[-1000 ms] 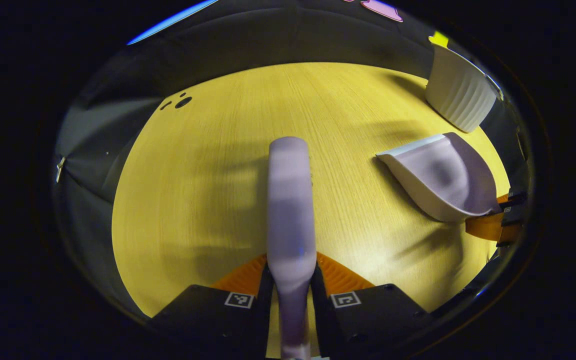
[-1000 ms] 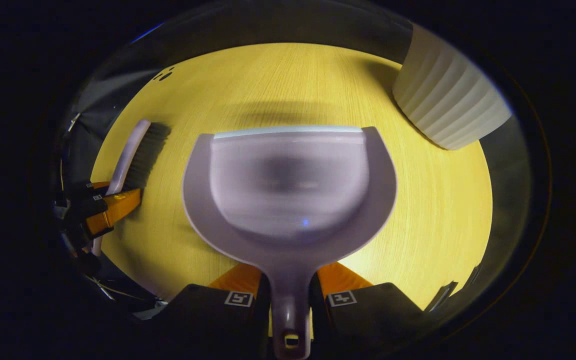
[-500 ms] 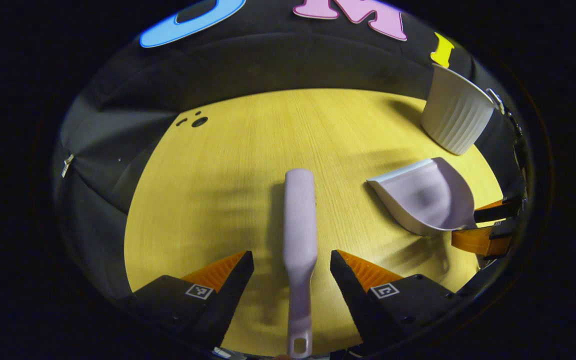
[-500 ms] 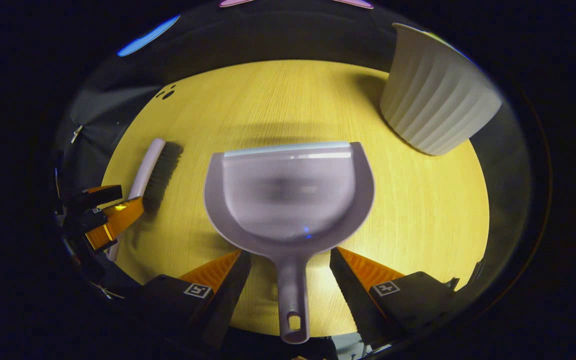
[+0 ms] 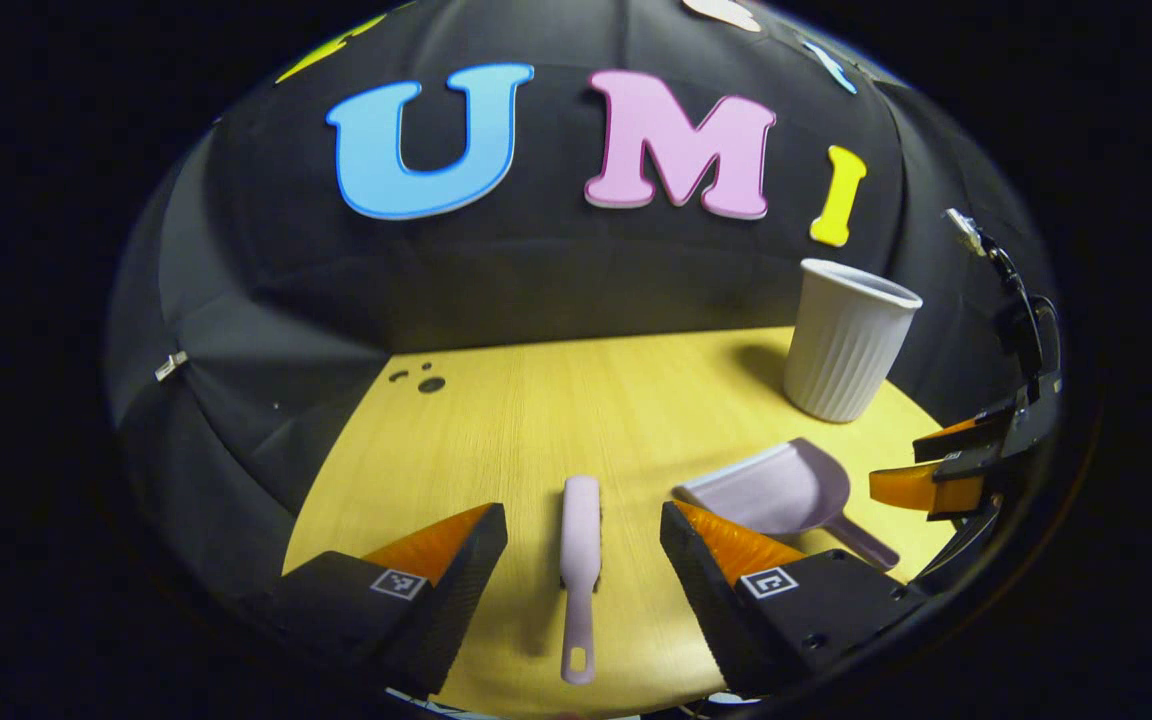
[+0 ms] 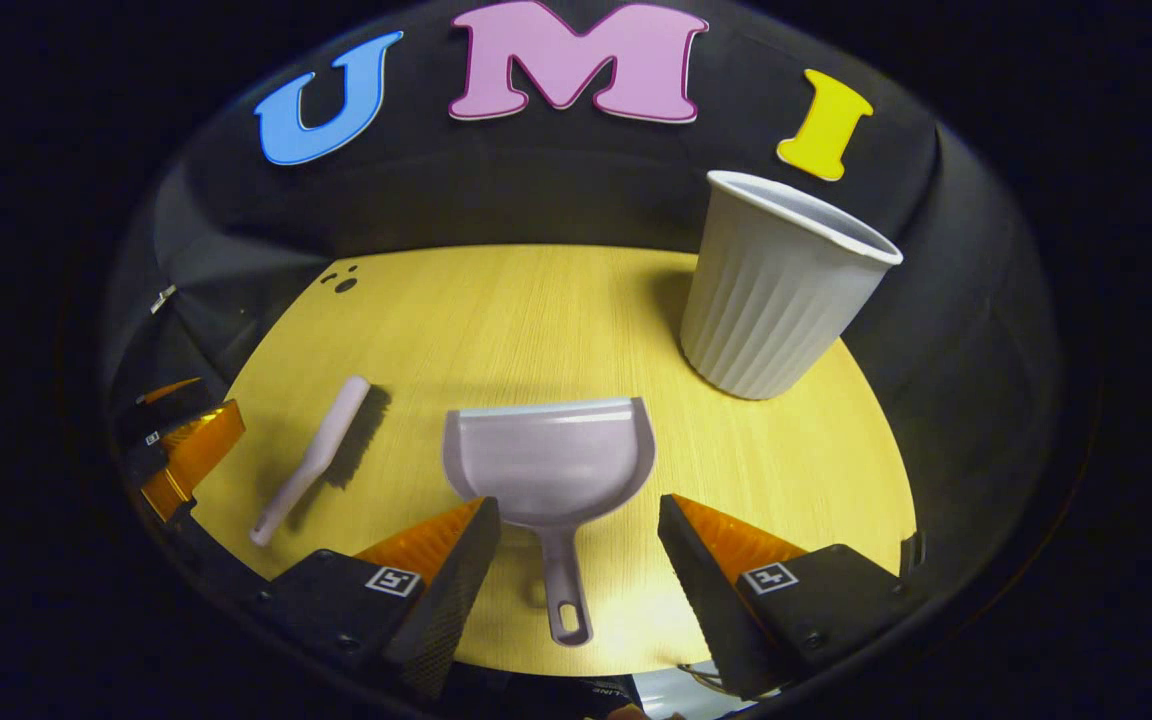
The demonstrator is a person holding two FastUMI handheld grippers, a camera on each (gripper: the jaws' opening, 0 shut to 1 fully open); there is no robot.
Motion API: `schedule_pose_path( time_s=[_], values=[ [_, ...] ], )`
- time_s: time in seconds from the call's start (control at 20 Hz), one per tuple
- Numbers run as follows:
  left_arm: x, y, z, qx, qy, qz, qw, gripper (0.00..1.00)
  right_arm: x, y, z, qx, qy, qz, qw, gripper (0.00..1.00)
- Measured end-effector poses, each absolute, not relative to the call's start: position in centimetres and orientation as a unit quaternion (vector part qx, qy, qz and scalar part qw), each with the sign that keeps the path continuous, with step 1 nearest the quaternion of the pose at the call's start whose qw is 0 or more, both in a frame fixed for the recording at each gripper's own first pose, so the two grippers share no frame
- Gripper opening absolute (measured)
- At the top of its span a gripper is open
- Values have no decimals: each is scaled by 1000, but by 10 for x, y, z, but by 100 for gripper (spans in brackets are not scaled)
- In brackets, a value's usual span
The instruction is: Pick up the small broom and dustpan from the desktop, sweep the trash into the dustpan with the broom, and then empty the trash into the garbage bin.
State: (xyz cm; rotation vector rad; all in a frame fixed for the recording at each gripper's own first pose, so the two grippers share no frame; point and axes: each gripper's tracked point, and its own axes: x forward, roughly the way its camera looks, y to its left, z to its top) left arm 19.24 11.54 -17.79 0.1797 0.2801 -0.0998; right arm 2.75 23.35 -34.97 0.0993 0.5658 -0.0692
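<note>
A second ago I was clamped on both tools; half a second ago I had let both go, and now they lie on the desk (image 6: 556,300) and I am backing up and away from them. The broom (image 5: 581,540) lies flat between my left gripper's (image 5: 584,545) spread fingers, handle end toward me, untouched. The dustpan (image 6: 548,462) sits flat between my right gripper's (image 6: 576,535) spread fingers, mouth facing away, handle pointing back at me, also free of contact. Both tools look smaller and farther than before, and more of the booth wall shows above the desk, so I judge both hands have lifted and tilted up from a downward look to a more level one.

I see no trash on the bare wood; the few dark spots (image 6: 341,282) at the far left edge of the desk I cannot identify. The dustpan's inside looks empty. The bin (image 6: 776,285) stands upright at the far right of the desk, well apart from the dustpan; its inside is hidden from me. So I take this as the close of the job, tools set down after the emptying, though I cannot confirm what is in the bin.

In the left gripper view my right gripper shows at the right edge, just beside the dustpan's handle, fingers parted. In the right gripper view my left gripper shows at the left edge, near the broom, raised off the desk.
</note>
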Motion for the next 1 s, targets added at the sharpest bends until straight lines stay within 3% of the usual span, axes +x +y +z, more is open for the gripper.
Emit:
schedule_pose_path(
  time_s=[0.35, 0.8, 1.0],
  values=[
    [134, 90, -130, 59, 42, -55, 996, 98, -17, 247, -306, 58, 180, -8, 982, 99],
    [88, 63, -168, 2, 110, -86, 990, 96, -55, 255, -334, 79, 199, 5, 977, 99],
    [86, 62, -163, 8, 103, -85, 991, 96, -71, 268, -355, 59, 229, 25, 971, 99]
  ],
)
